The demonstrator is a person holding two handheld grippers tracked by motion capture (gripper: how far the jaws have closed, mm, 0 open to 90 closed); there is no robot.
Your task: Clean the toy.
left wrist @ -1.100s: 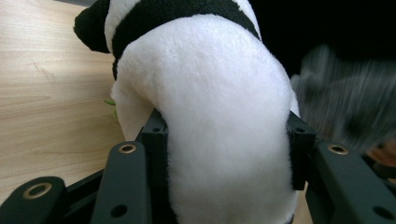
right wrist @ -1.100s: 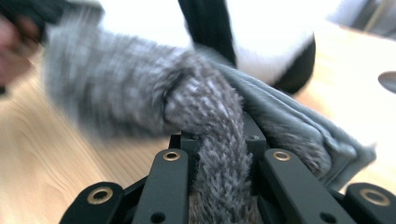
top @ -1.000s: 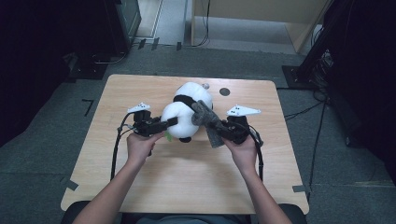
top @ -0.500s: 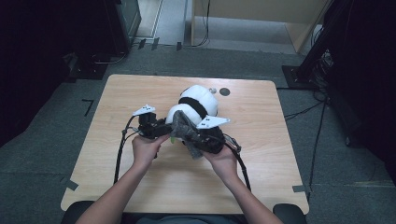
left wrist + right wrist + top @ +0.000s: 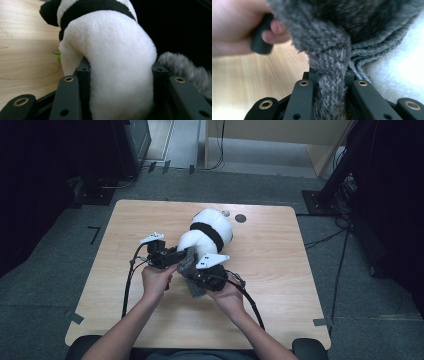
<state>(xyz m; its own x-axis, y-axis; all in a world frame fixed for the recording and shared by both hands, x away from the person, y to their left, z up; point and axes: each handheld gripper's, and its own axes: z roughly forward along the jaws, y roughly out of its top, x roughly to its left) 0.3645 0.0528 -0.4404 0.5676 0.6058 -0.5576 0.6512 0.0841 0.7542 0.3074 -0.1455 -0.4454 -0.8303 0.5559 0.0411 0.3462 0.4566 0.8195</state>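
Since the earlier frames, both hands have drawn toward the middle of the frame, and our right gripper [image 5: 196,272] has crossed from the right of the panda [image 5: 207,232] to a spot just below it, close to our left gripper [image 5: 172,256].

From the high view, we see a wooden table [image 5: 280,285] in the middle of the frame, with dark grey floor around it. The panda, a white plush toy with a black band, lies on the table slightly above the centre of the frame, its body running from upper right to lower left. Two small round marks sit on the table just beyond it, toward the top of the frame.

Our left hand [image 5: 156,280] holds its gripper at the panda's lower left end. In the left gripper view, the jaws stand apart on either side of a white plush bulge [image 5: 120,72] and press into it, so we have the toy clamped. A green scrap [image 5: 58,57] shows at the left edge of the plush, against the wood.

Our right hand [image 5: 227,295] holds its gripper just below the panda, carrying a grey knit hat [image 5: 190,270]. In the right gripper view, the jaws are pinched on a fold of the hat [image 5: 332,75], which bunches upward across the top of the frame. White plush lies at the right edge, and the other hand shows at the upper left.
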